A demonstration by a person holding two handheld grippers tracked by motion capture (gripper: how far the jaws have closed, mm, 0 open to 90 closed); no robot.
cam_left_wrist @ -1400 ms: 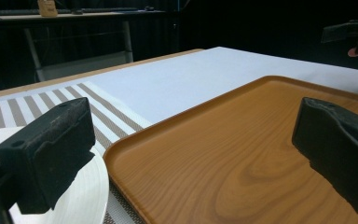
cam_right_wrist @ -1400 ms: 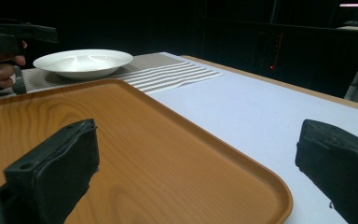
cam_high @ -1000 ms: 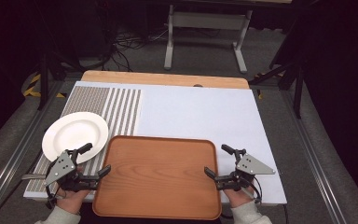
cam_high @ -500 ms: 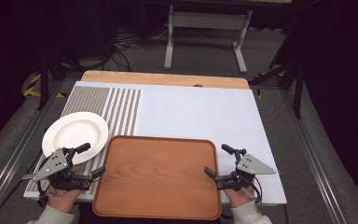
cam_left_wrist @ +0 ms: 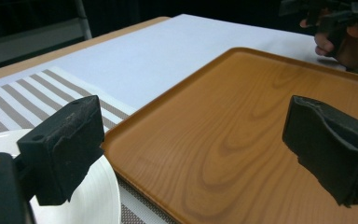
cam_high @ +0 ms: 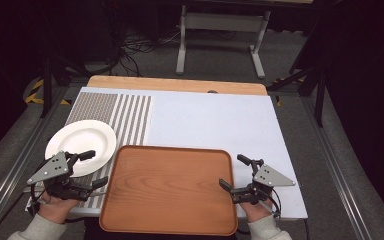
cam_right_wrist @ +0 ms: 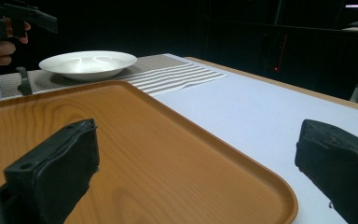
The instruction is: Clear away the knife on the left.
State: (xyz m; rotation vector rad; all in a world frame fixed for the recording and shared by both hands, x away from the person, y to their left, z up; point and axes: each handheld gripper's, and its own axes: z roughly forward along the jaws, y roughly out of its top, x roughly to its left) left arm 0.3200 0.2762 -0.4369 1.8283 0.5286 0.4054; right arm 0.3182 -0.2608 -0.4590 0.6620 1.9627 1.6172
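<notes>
An orange-brown wooden tray (cam_high: 170, 190) (cam_left_wrist: 242, 121) (cam_right_wrist: 135, 140) lies at the table's near edge. A white plate (cam_high: 80, 145) (cam_left_wrist: 109, 191) (cam_right_wrist: 88, 63) rests on the mat to its left. My left gripper (cam_high: 96, 167) (cam_left_wrist: 196, 149) hovers between the plate and the tray's left rim. Its jaws have just been closing slightly but still stand open, gripping nothing. My right gripper (cam_high: 231, 171) (cam_right_wrist: 196, 172) is open at the tray's right rim, which runs between its jaws without being pressed.
A grey-and-white striped placemat (cam_high: 125, 115) lies under the plate. A white cover (cam_high: 210, 120) spreads over the rest of the table, with a wooden strip (cam_high: 175, 84) along the far edge. A metal stand (cam_high: 220, 30) is on the floor beyond.
My left gripper has lifted and drawn left, away from the tray's left rim toward the plate. The right gripper and the tray have stayed put.
</notes>
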